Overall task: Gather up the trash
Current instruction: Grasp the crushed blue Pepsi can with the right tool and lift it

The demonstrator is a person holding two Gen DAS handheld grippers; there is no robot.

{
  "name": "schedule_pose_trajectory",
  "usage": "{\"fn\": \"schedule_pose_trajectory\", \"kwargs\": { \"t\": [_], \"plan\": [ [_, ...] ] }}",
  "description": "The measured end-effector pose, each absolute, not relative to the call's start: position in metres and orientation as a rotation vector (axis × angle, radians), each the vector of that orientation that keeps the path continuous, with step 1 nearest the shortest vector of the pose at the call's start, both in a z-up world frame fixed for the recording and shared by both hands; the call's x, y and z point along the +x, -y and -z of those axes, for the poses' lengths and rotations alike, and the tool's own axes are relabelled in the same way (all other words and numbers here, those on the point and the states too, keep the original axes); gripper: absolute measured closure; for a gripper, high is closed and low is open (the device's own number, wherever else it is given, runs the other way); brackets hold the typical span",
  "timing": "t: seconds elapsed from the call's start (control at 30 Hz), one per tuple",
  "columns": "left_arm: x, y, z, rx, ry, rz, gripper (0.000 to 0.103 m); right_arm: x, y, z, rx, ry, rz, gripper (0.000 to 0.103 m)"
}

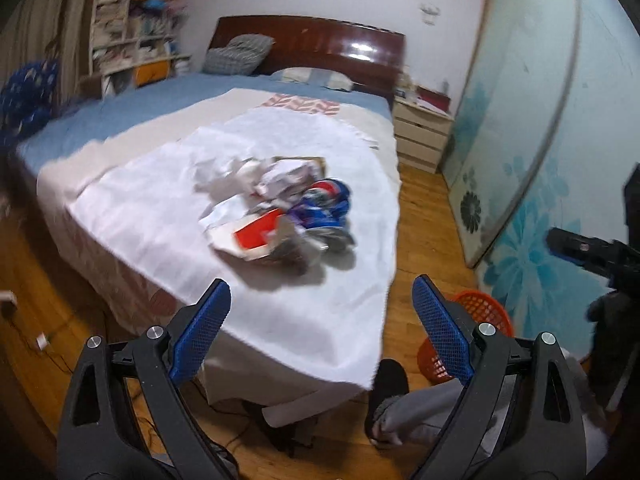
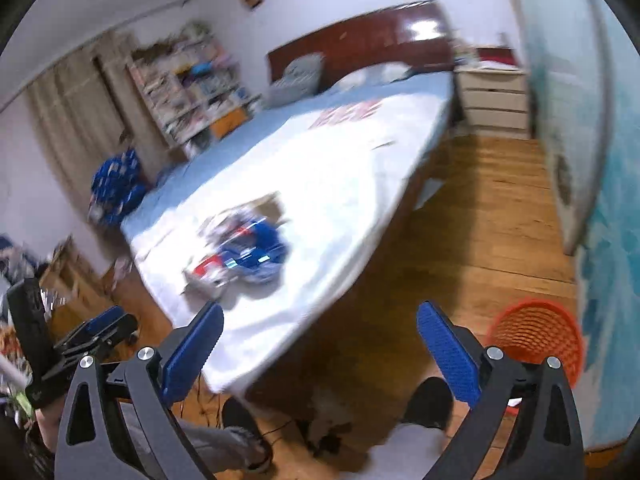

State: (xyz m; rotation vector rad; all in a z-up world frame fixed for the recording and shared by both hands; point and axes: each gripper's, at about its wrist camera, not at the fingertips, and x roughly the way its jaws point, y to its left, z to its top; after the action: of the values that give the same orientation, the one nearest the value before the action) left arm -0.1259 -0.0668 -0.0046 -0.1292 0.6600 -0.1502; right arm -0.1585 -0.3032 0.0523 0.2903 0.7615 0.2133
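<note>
Trash pile on the cloth at the foot of the bed. Basket on the floor, right of the bed's corner. Nightstand beside the headboard; shelves far left.

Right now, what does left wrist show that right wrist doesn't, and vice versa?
Left wrist only: the trash pile sharp enough to read as crumpled paper, a red-and-white wrapper and a blue can; also the right gripper at the frame edge.
Right wrist only: the orange basket nearly whole on the floor, and the left gripper in view.
Both: bed with white sheet, headboard, nightstand, both grippers open and empty.
</note>
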Motion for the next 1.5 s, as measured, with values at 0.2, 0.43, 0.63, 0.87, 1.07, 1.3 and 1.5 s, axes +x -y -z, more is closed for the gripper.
{"fn": "schedule_pose_trajectory", "kwargs": {
  "t": [0.2,0.43,0.63,0.87,1.07,1.3,1.5],
  "plan": [
    [-0.133,0.026,0.011,-0.164,-0.646,0.104,0.012,-0.039,0.230,-0.023,0.256,-0.892,-0.300,0.007],
    [-0.131,-0.004,0.018,-0.250,-0.652,0.092,0.012,0.055,0.193,0.046,0.226,-1.103,-0.252,0.009],
    [-0.131,-0.003,0.024,-0.245,-0.664,0.108,0.012,0.081,0.177,0.082,0.345,-1.193,-0.320,0.010],
    [-0.128,-0.002,0.026,-0.270,-0.679,0.105,0.012,0.067,0.174,0.066,0.405,-1.057,-0.405,0.086],
    [-0.102,-0.011,0.040,-0.393,-0.721,0.129,0.012,0.044,0.198,0.034,0.517,-0.926,-0.489,0.093],
    [-0.064,-0.016,0.065,-0.574,-0.791,0.159,0.012,-0.016,0.236,0.006,0.542,-0.838,-0.559,0.093],
    [-0.037,-0.022,0.080,-0.700,-0.792,0.151,0.012,-0.042,0.258,0.008,0.542,-0.842,-0.557,0.093]
  ]
}}
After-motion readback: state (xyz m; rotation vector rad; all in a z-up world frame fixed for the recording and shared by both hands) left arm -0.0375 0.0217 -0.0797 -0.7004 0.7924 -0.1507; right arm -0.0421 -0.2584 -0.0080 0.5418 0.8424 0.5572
